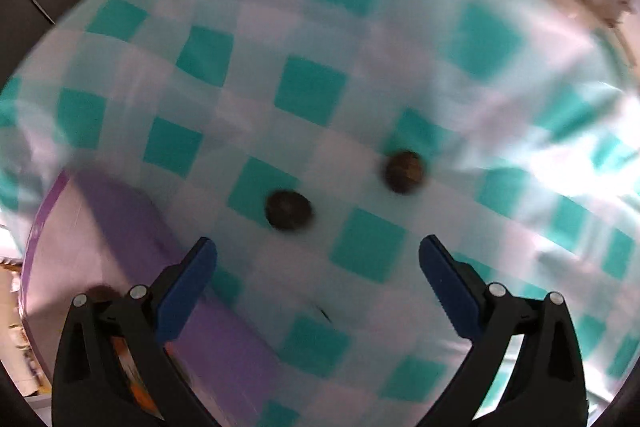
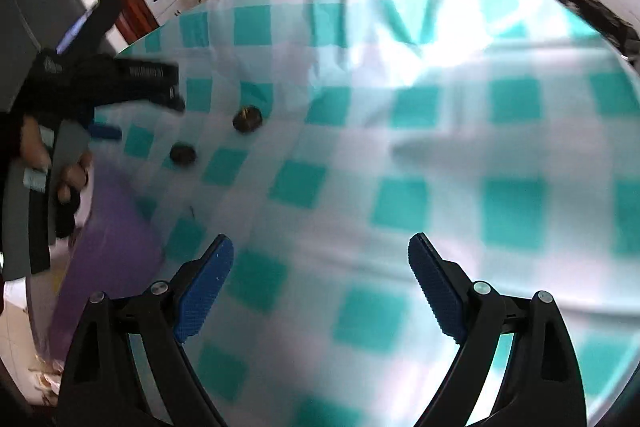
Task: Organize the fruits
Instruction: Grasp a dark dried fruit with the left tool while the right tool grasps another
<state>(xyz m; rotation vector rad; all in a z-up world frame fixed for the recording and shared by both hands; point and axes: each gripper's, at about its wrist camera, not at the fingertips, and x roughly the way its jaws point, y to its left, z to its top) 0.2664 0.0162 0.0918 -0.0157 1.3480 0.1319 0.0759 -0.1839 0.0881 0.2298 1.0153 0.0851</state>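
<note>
The bench, draped in a teal-and-white checked cloth, fills nearly everything I can see, and at its near left edge sits a purple container, which I take to be where the fruit is meant to go, though its inside is too blurred to read. Out on the cloth lie two small dark round fruits: the nearer fruit rests just ahead of the left tongs, and the farther fruit lies close beside it, a little up and to the right, not touching. The left tongs are spread wide with nothing between them, pointing steeply down at the cloth. The right tongs are spread and empty too, over bare cloth well apart from both fruits. To do this step well, I'd say the left tongs should settle first, since both views are smeared, then center on the nearer fruit so one pad lands on each side of it, come low enough to catch its widest part, and close gently so it does not roll toward its neighbor.
</note>
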